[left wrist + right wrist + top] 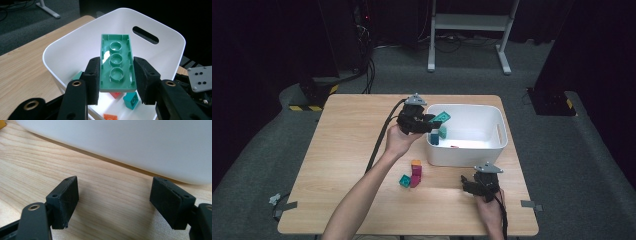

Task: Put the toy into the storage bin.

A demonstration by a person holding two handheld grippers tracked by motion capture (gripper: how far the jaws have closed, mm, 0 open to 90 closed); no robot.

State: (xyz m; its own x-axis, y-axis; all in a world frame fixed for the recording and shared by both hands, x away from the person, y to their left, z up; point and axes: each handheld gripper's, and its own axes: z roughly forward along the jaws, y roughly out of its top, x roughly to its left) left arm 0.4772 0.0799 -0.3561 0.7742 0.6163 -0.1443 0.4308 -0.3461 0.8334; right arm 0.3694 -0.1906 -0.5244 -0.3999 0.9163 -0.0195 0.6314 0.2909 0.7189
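Left tongs [117,77] clamp green brick [116,64] over white bin [175,37] holding several; right tongs [120,202] apart, empty; three bricks [413,175] remain on counter [342,150].

bin [499,137] on table [342,150], bricks [412,175] left of it

We see our right gripper [113,202] with its two black jaws standing wide apart, nothing between them. Beneath lies the wooden table [37,157], and just ahead curves the wall of the white bin [130,140]
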